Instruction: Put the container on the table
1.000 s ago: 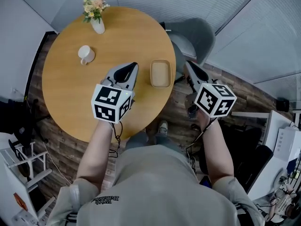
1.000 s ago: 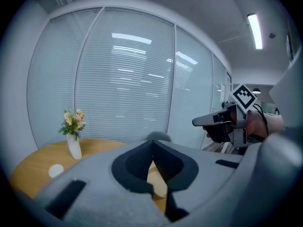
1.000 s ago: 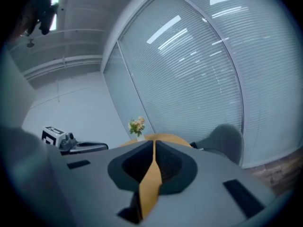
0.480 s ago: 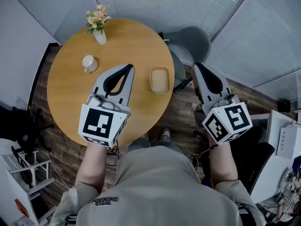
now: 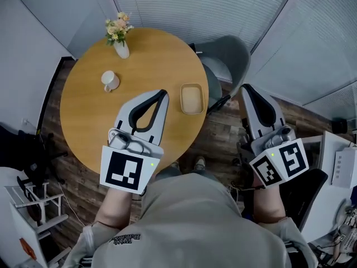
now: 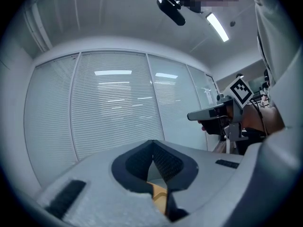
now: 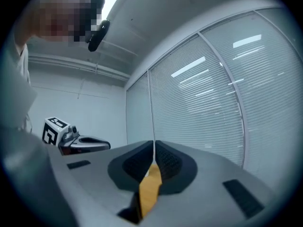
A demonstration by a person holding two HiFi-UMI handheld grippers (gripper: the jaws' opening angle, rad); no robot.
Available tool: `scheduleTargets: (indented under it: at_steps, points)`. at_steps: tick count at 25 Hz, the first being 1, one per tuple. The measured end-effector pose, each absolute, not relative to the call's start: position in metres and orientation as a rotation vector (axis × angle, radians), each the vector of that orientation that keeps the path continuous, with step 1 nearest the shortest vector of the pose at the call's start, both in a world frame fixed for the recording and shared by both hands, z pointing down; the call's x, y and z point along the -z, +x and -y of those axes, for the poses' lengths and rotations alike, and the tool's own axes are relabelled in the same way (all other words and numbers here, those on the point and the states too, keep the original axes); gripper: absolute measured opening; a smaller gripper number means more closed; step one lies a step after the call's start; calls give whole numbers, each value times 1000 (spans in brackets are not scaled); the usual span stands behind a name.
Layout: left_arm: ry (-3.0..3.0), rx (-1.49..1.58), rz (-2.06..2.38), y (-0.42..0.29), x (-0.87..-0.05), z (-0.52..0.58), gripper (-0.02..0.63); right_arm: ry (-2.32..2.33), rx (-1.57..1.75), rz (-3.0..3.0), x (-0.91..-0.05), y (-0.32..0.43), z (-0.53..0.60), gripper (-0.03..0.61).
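Observation:
The container [image 5: 191, 98], a shallow tan rectangular tray, rests on the round wooden table [image 5: 89, 127] near its right edge. My left gripper [image 5: 163, 92] is held above the table's near side, its tips a little left of the container and apart from it, shut with nothing held. My right gripper [image 5: 245, 87] hovers off the table over the floor, right of the container, also shut and empty. In the left gripper view the left gripper's [image 6: 152, 143] jaws meet at the tip. The right gripper's [image 7: 154, 144] pads touch in the right gripper view. Both gripper views show only blinds and ceiling.
A white mug [image 5: 110, 81] and a white vase of flowers [image 5: 120, 39] stand on the table's far left. A grey chair [image 5: 228, 57] sits at the table's right rear. Desks and equipment [image 5: 334, 166] crowd the right side; a white rack [image 5: 28, 197] stands at left.
Both grippers have drawn back toward the person and tipped upward, away from the container. The container has stayed in place on the table.

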State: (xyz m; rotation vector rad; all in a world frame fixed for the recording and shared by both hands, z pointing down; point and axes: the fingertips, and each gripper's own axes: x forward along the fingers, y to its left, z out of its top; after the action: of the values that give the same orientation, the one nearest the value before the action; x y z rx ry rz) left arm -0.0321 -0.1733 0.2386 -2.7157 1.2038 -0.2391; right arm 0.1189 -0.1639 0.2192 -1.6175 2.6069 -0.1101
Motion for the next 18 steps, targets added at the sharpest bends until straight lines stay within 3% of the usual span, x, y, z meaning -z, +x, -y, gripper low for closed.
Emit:
scheduleTargets:
  at_steps: [18]
  points:
    - [-2771,287,-1226,-31,-256,168,21,-1649,79,-2645,-228,123,150,34]
